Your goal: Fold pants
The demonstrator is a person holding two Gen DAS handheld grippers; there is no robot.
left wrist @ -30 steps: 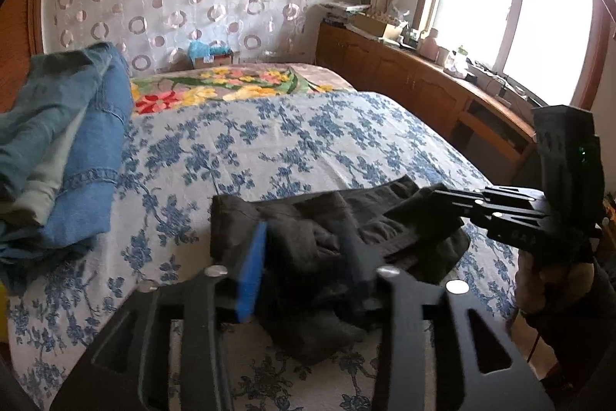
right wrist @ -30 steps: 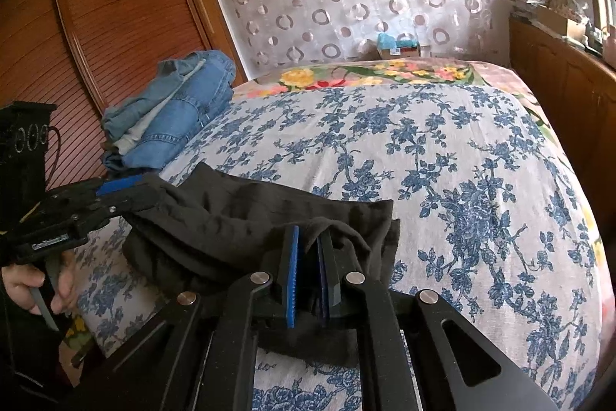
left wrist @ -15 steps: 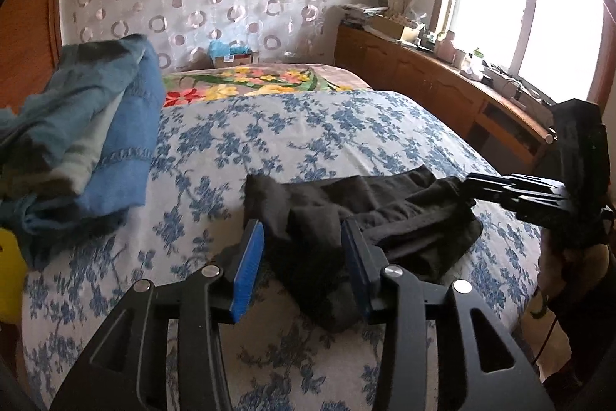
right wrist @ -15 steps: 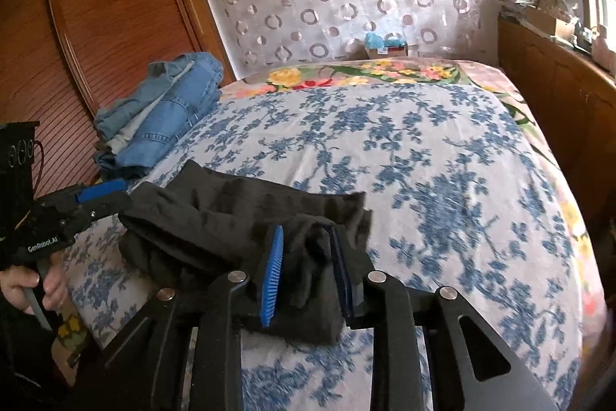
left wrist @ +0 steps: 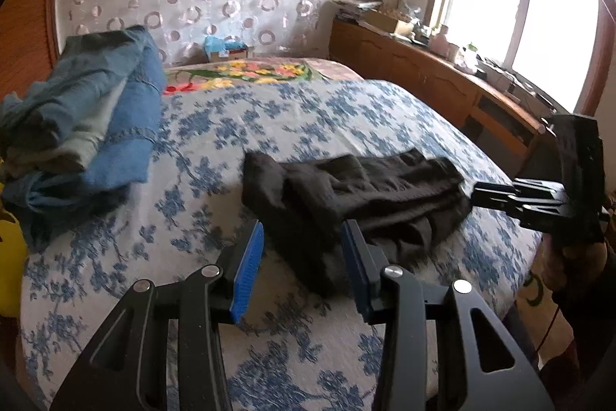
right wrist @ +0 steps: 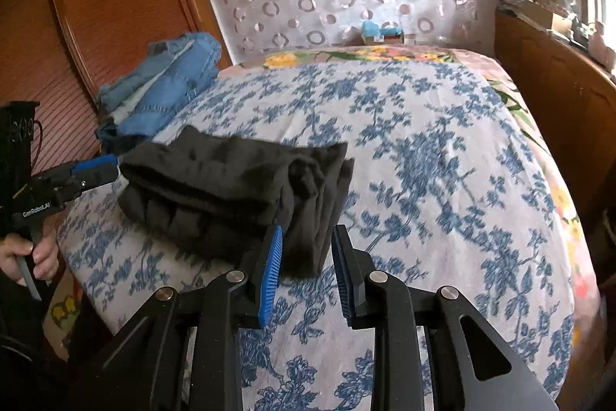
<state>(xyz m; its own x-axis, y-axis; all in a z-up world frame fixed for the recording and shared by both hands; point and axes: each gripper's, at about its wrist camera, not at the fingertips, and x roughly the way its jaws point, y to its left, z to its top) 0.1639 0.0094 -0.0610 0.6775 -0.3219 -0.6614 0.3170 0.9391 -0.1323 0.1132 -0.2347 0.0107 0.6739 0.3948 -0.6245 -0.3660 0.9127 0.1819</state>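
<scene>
Both hand-held grippers [left wrist: 302,259] [right wrist: 307,259] backed off, jaws apart, empty, folded black pants [right wrist: 238,191] lying crosswise btwn them.

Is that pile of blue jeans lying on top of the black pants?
No, the blue jeans sit apart near the bed's far corner, with bedspread showing between them and the black pants.

Support: bed [left wrist: 308,110] covered by a white sheet with a blue flower print, a multicoloured floral cloth [left wrist: 254,72] at its far end.
Near edge: folded bundle of black fabric pants [left wrist: 358,191].
Left side: pile of blue denim clothes [left wrist: 96,110].
Far end: small box [right wrist: 385,34].
</scene>
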